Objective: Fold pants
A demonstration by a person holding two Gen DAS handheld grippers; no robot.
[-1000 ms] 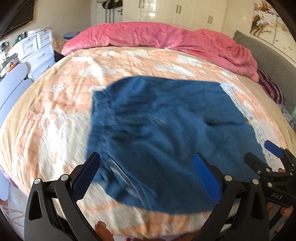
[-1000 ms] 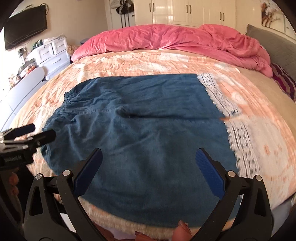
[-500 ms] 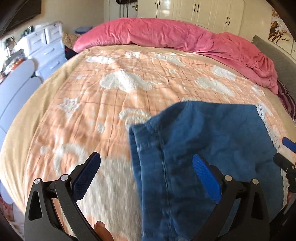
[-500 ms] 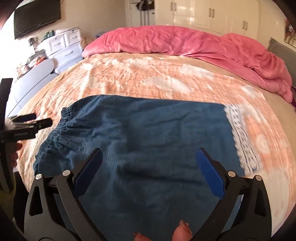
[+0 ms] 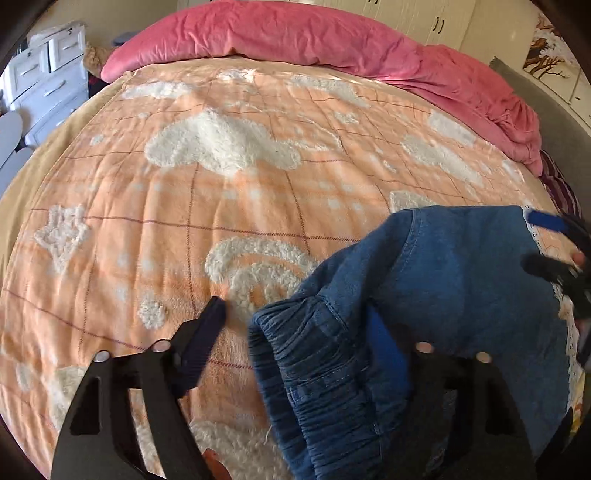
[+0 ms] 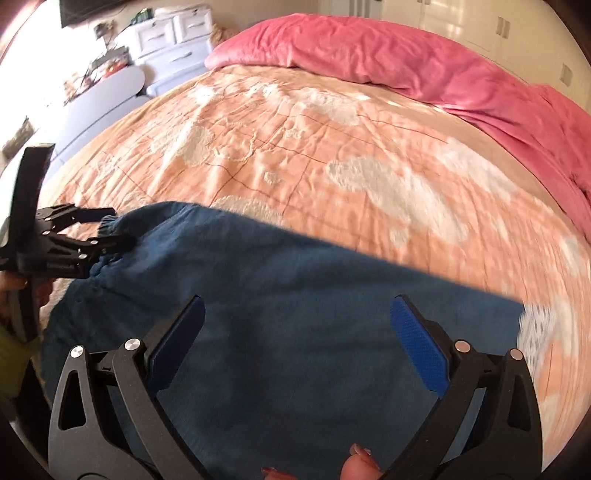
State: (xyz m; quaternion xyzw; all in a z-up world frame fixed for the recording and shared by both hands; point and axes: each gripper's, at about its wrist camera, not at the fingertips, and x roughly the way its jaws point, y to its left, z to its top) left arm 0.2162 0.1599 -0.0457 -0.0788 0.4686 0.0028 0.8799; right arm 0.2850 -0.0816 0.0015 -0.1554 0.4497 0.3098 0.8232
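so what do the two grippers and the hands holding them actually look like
Both are black skeletal frames with triangular cut-outs and silver pivot bolts. The right gripper has textured bright blue finger pads; the left gripper has matching blue pads. White lettering marks the left frame, unreadable. A yellow-green sleeve shows, and painted fingernails.

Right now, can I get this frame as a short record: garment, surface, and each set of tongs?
garment: blue denim pants lying on the bed, elastic waistband bunched at one end
surface: peach bedspread with white fleecy patches; pink duvet along the far edge
left tongs: open, waistband between the fingers
right tongs: open, over the pants, holding nothing
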